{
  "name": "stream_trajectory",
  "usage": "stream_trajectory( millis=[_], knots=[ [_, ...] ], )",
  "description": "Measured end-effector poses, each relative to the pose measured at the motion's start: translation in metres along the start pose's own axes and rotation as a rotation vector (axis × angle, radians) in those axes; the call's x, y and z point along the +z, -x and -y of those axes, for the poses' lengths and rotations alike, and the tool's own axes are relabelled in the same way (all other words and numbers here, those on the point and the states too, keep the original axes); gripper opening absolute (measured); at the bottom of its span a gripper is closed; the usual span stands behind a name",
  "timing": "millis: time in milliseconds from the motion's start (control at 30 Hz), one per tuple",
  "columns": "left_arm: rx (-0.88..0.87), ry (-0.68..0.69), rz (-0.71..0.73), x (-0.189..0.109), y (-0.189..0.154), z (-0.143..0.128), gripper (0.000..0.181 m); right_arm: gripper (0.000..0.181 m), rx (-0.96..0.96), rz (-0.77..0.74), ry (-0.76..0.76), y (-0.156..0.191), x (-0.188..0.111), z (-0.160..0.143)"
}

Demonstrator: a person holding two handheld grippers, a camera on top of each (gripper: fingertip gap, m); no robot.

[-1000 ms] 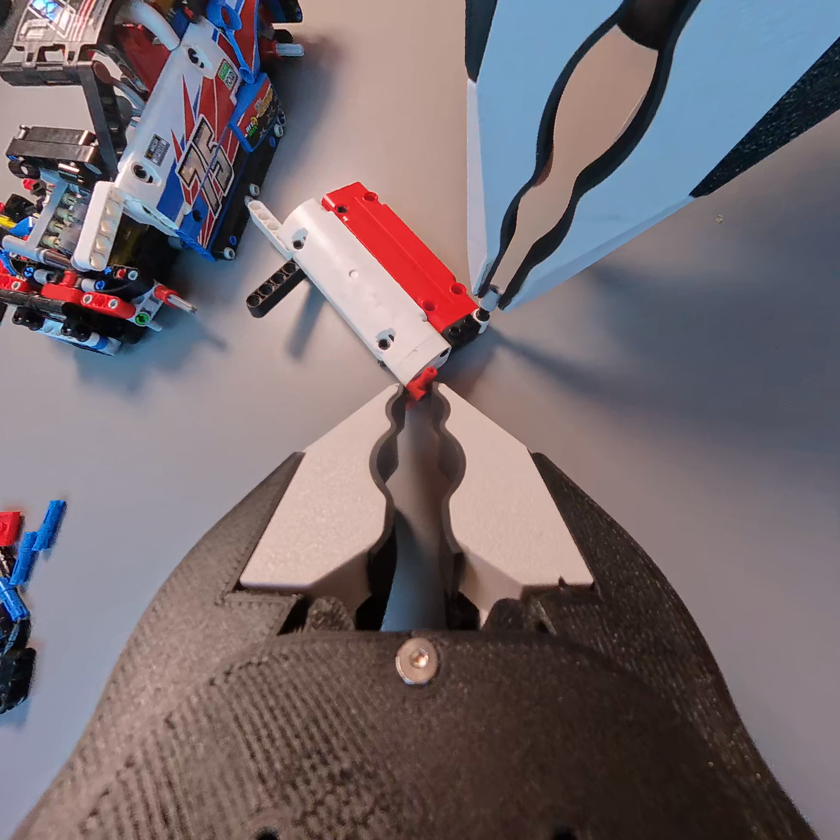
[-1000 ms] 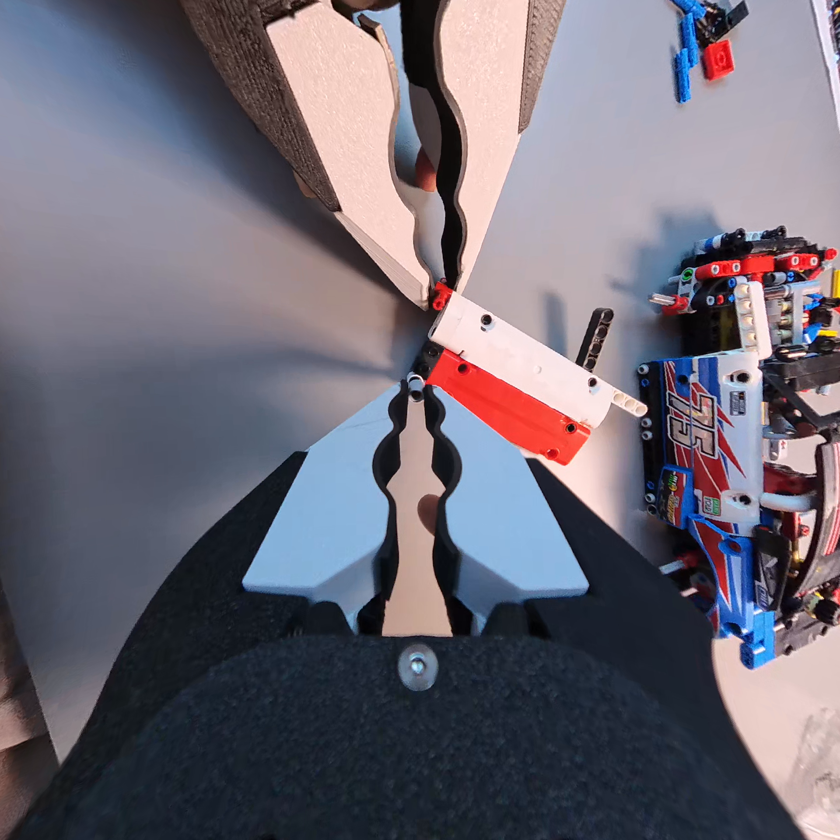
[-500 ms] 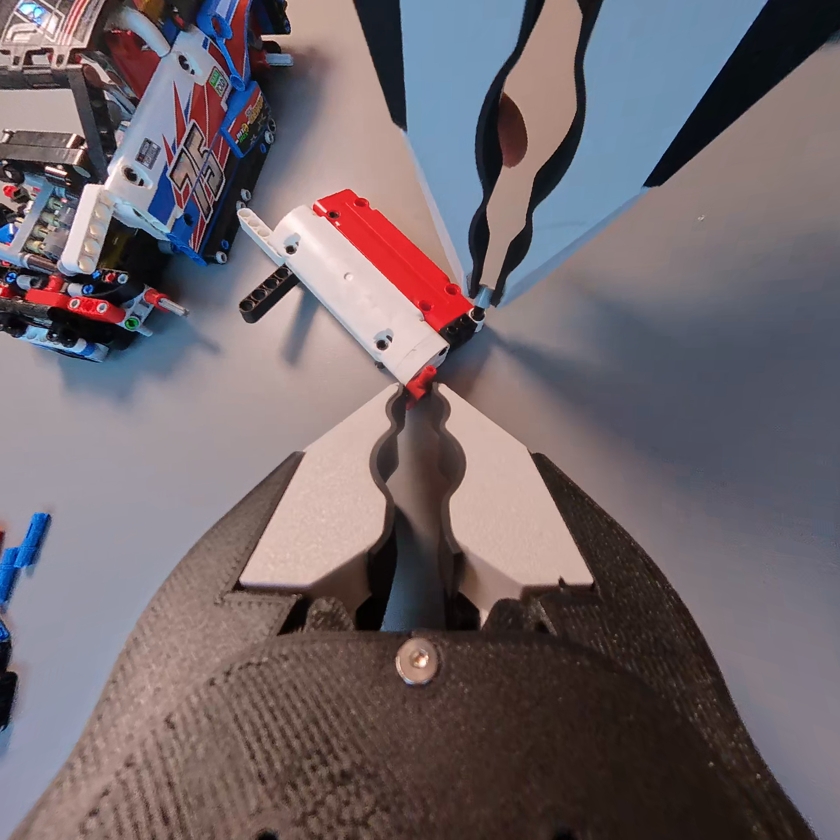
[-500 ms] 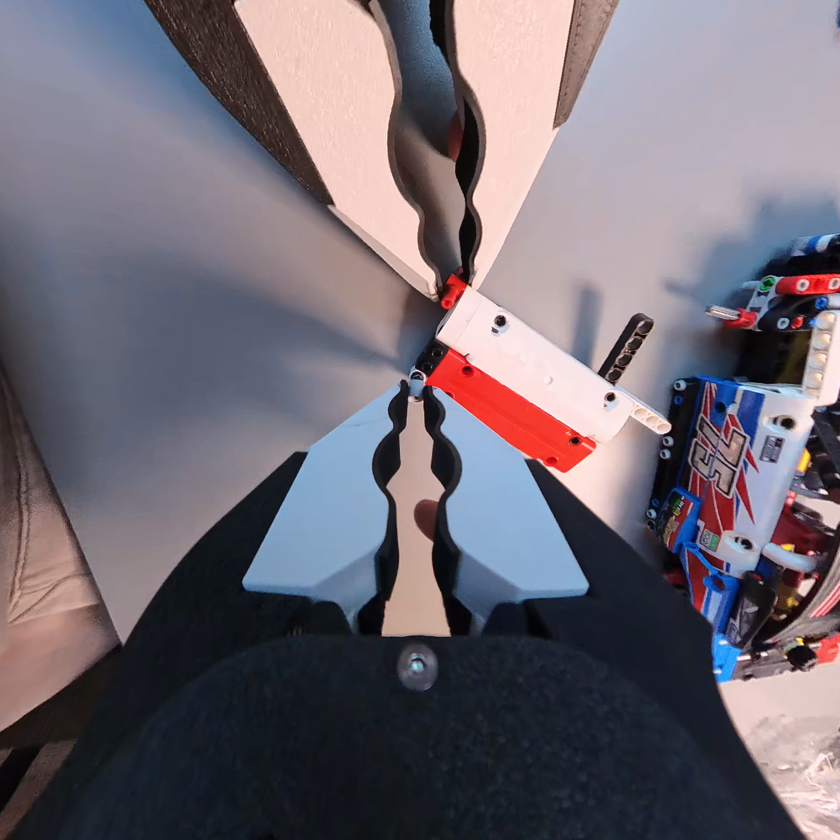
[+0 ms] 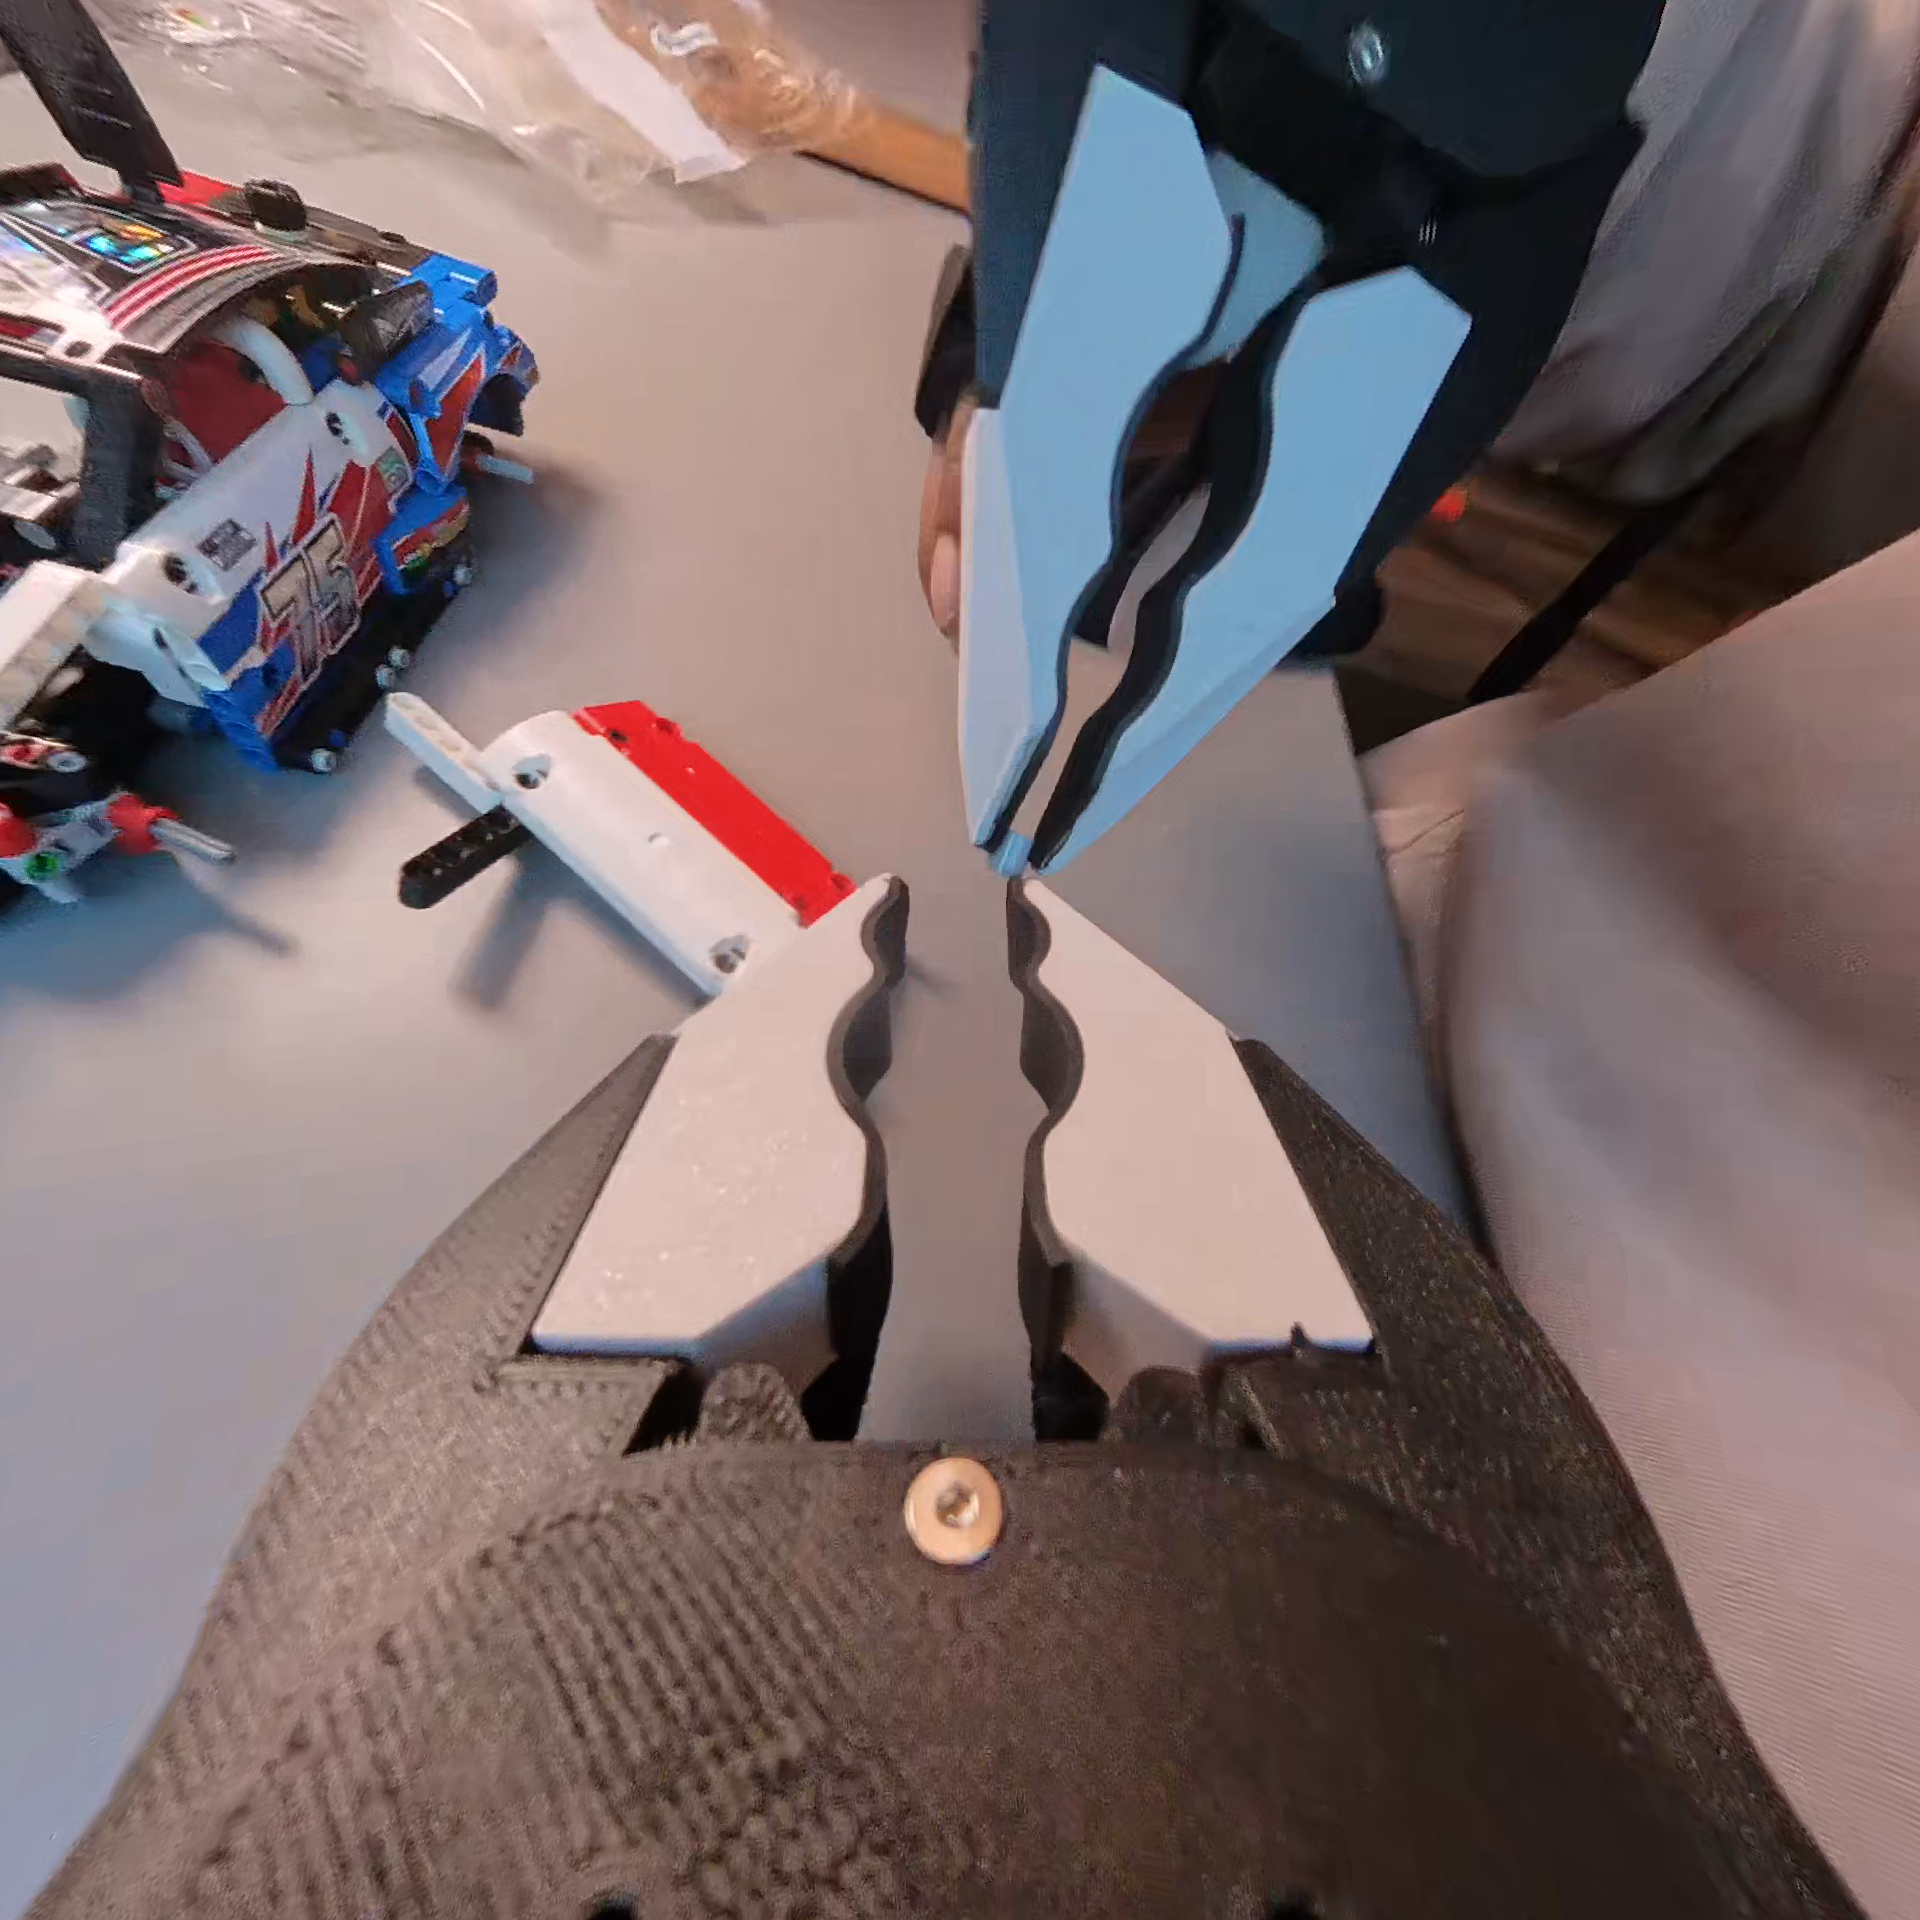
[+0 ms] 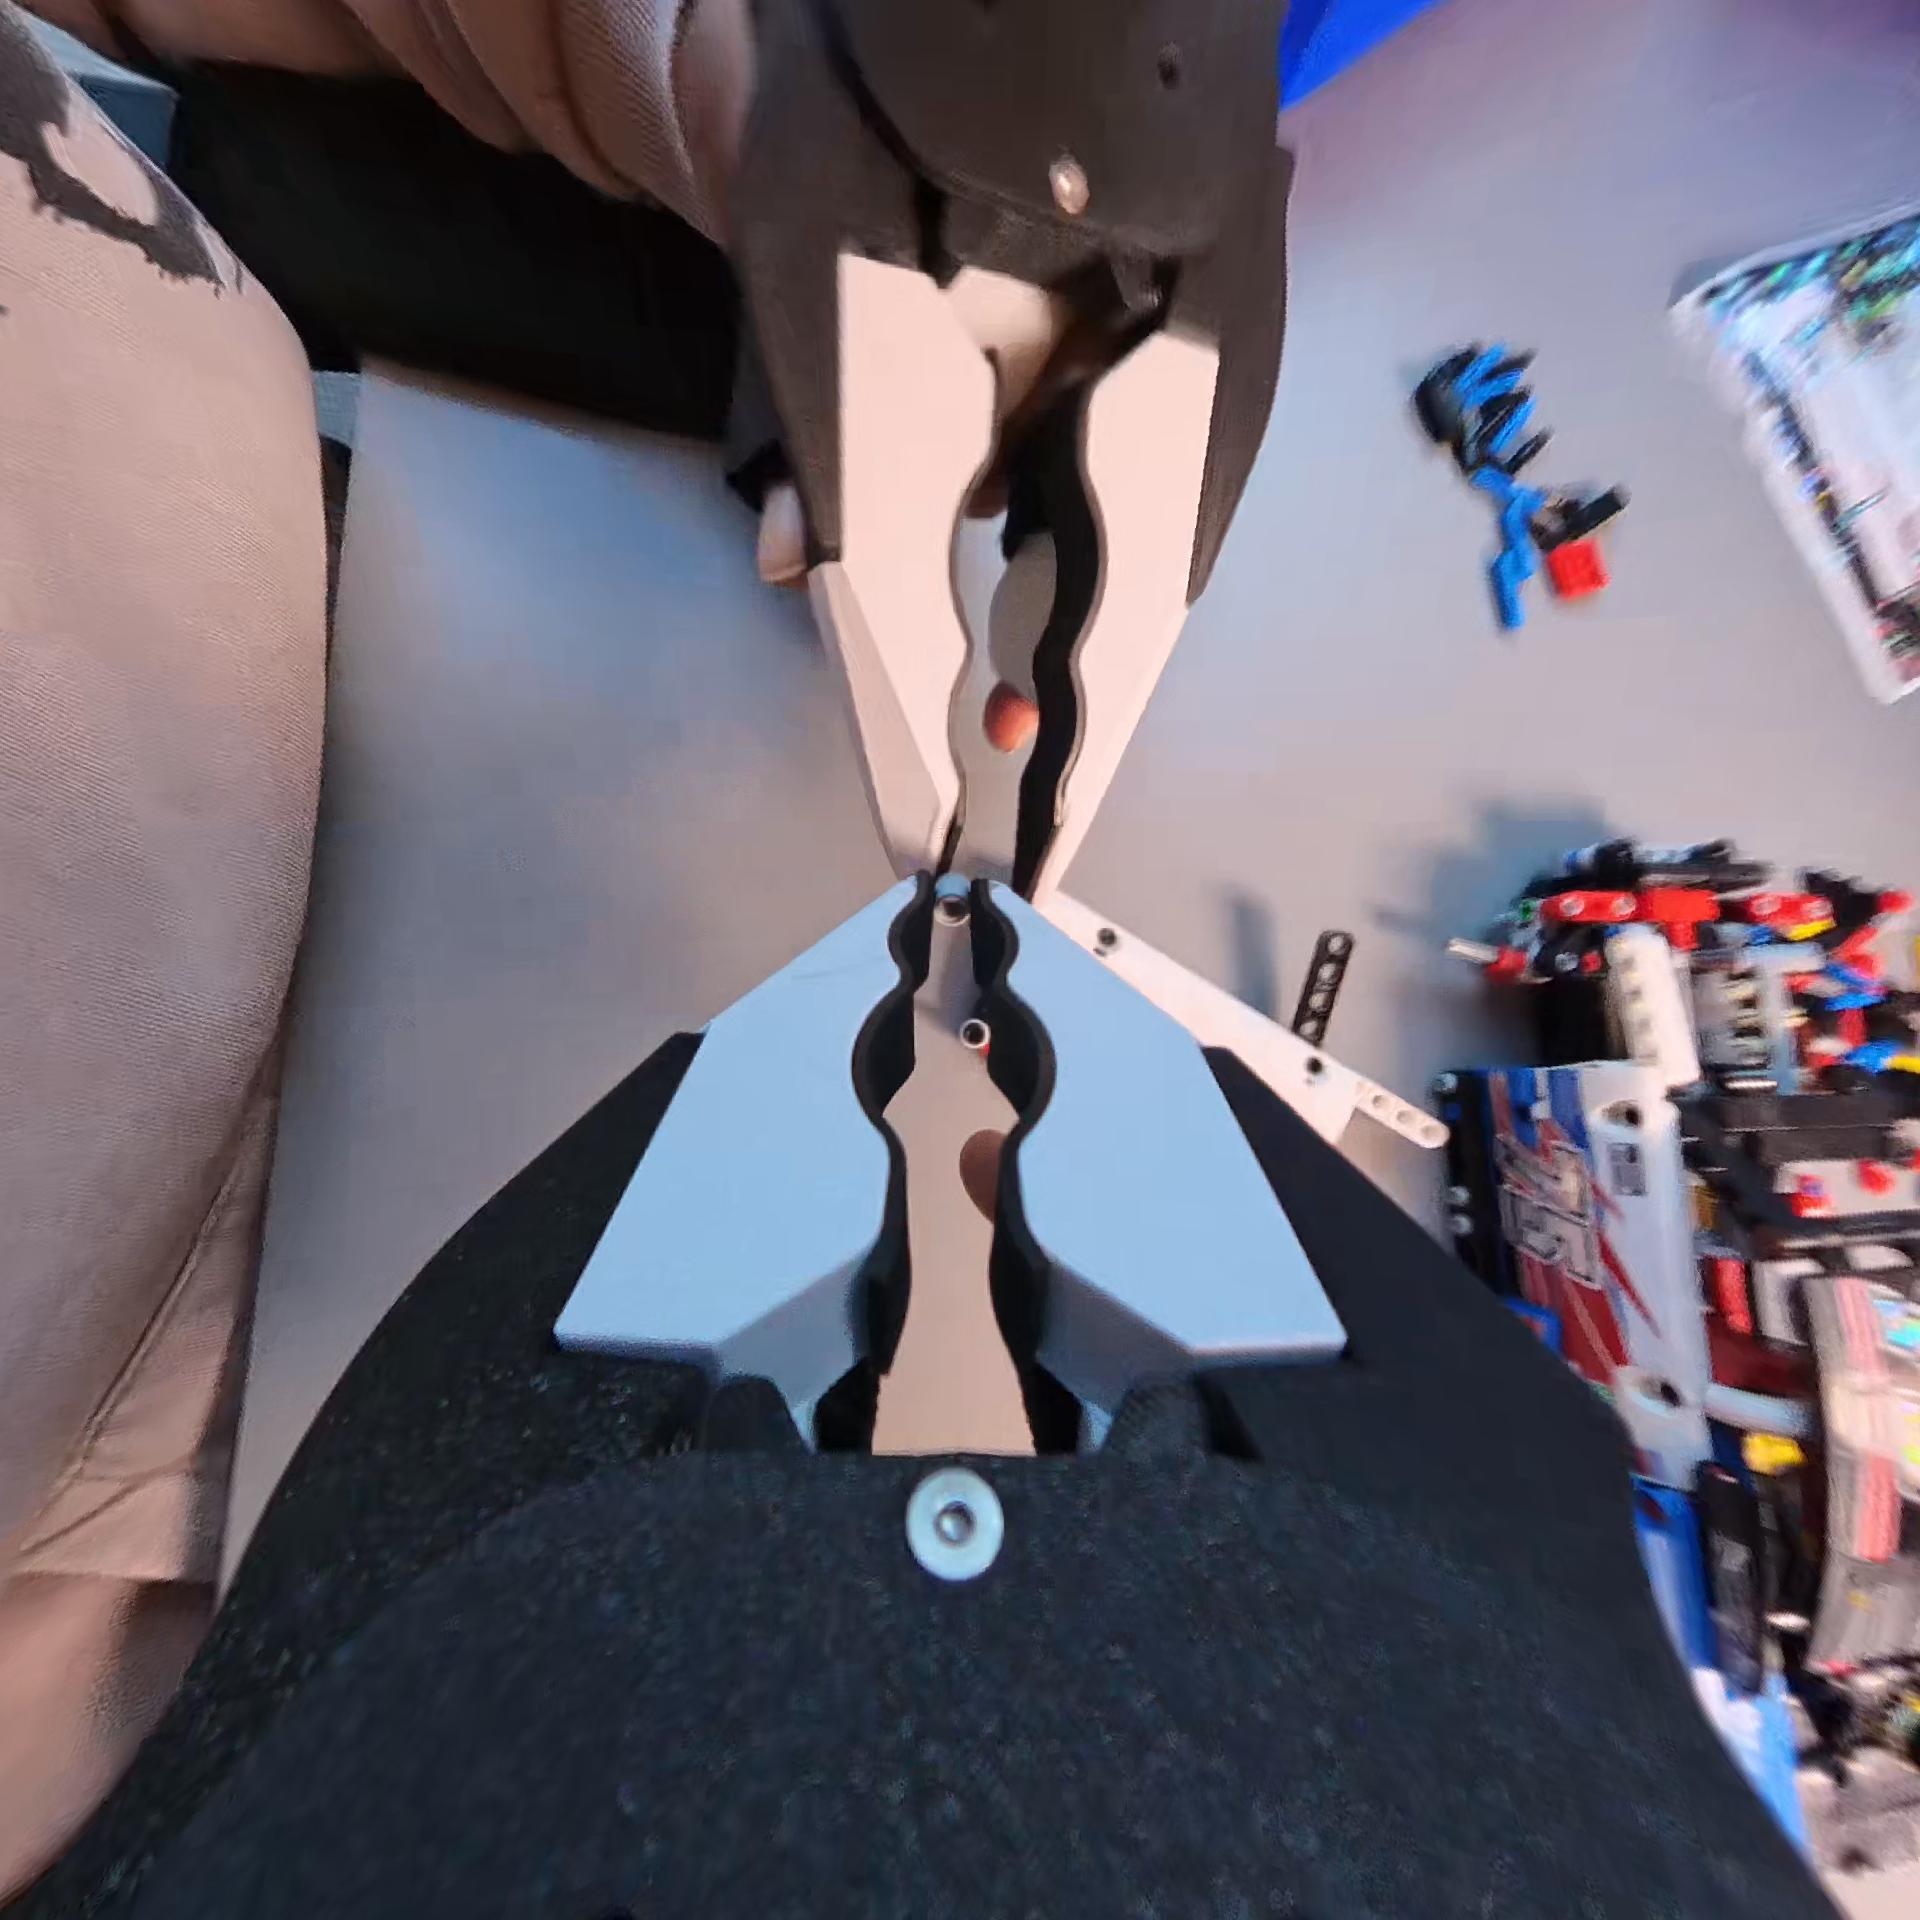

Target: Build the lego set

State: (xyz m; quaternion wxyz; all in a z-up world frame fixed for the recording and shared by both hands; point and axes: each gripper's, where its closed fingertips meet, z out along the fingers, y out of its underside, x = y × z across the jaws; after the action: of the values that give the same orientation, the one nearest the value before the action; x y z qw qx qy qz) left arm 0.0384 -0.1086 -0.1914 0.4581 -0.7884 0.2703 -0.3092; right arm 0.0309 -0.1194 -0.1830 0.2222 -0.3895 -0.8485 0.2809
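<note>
my right gripper (image 6: 953, 896) has its fingertips pinched on a small light grey pin (image 6: 948, 909), which sticks straight out past the tips with its hollow end facing the camera. in the left wrist view that same gripper (image 5: 1013, 854) comes down steeply from above, tips pointing at the table (image 5: 260, 1195), the pin (image 5: 1010, 854) just a pale nub between them. my left gripper (image 5: 954, 896) is spread apart with nothing in it, tips nearly nose to nose with the right one, almost touching the pin but i can't tell if there's contact. both tools are tilted toward each other, meeting tip to tip near the table edge.

just left of my left fingers lies the white and red panel assembly (image 5: 644, 821), flat on the table. its long axis runs diagonally, the near end tucked behind my left finger (image 5: 769, 1091), the far end pointing toward the race car (image 5: 260, 499). a white beam pokes out of that far end and a black beam (image 5: 457, 857) juts off the side. in the right wrist view only the white panel's edge (image 6: 1226, 1008) shows past my right finger.

the car sits just beyond, blue, white and red, with stickers. loose blue and red pieces (image 6: 1517, 488) lie well apart, a booklet (image 6: 1829, 436) near them, crinkly plastic bags (image 5: 468, 83) past the car.
</note>
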Motion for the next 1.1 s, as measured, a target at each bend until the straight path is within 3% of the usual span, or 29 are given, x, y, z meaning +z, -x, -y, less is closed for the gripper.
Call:
stream_trajectory(
  millis=[233, 333, 833, 1100],
  knots=[
    [-0.27, -0.188, -0.396, -0.018, -0.035, 0.028, 0.011, 0.003, -0.142, -0.079, -0.179, 0.009, -0.027, 0.029],
    [-0.314, -0.243, -0.498, -0.026, -0.044, 0.038, 0.009, 0.003, -0.181, -0.093, -0.218, 0.012, -0.034, 0.037],
    [-0.384, -0.362, -0.604, -0.044, -0.048, 0.057, 0.004, 0.004, -0.266, -0.132, -0.263, 0.015, -0.043, 0.055],
    [-0.331, -0.49, -0.707, -0.065, -0.061, 0.075, 0.005, 0.004, -0.222, -0.146, -0.451, 0.019, -0.058, 0.082]
  ],
)
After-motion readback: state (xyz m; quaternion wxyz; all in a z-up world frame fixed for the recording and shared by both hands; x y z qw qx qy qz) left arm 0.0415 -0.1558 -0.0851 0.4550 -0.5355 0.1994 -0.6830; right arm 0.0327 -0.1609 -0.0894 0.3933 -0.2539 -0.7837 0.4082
